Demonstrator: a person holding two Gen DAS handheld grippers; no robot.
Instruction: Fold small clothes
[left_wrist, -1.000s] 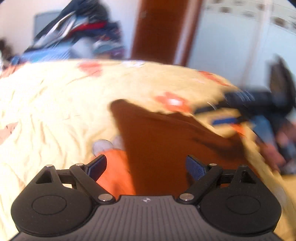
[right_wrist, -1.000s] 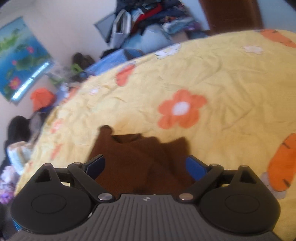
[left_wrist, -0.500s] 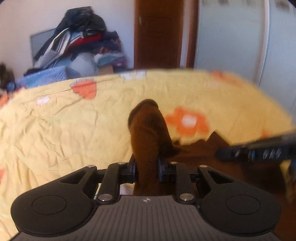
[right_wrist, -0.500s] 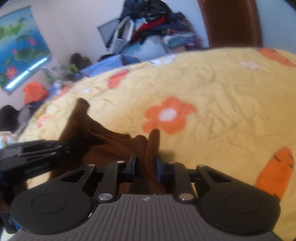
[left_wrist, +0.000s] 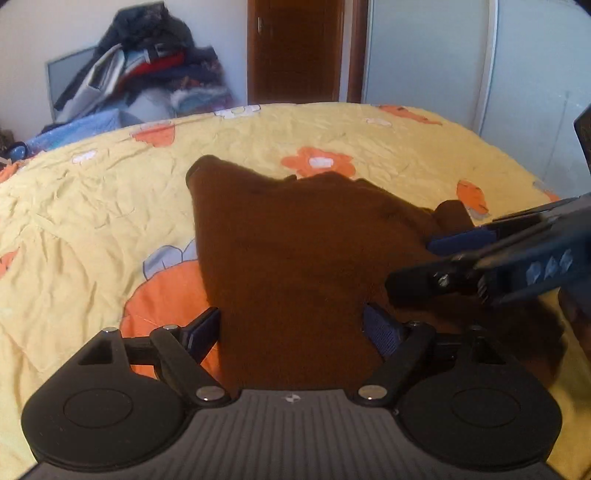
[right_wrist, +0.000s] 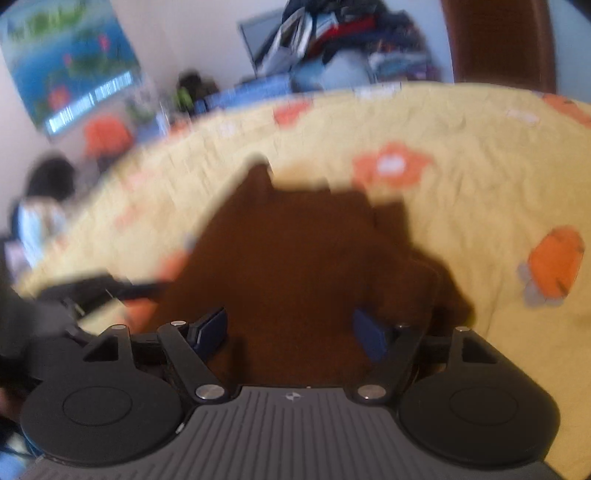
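Both grippers, left gripper (left_wrist: 291, 328) and right gripper (right_wrist: 290, 330), are opening over the brown garment (left_wrist: 295, 251), pads clear.

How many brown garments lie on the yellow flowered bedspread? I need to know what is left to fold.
1: a brown fabric garment spread on the yellow flowered bedspread, just ahead of both grippers. More might lie outside the views.

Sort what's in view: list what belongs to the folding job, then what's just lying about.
Job: brown garment, left gripper and right gripper, both opening over it.

Lying about: yellow flowered bedspread, clothes pile, wooden door, poster.
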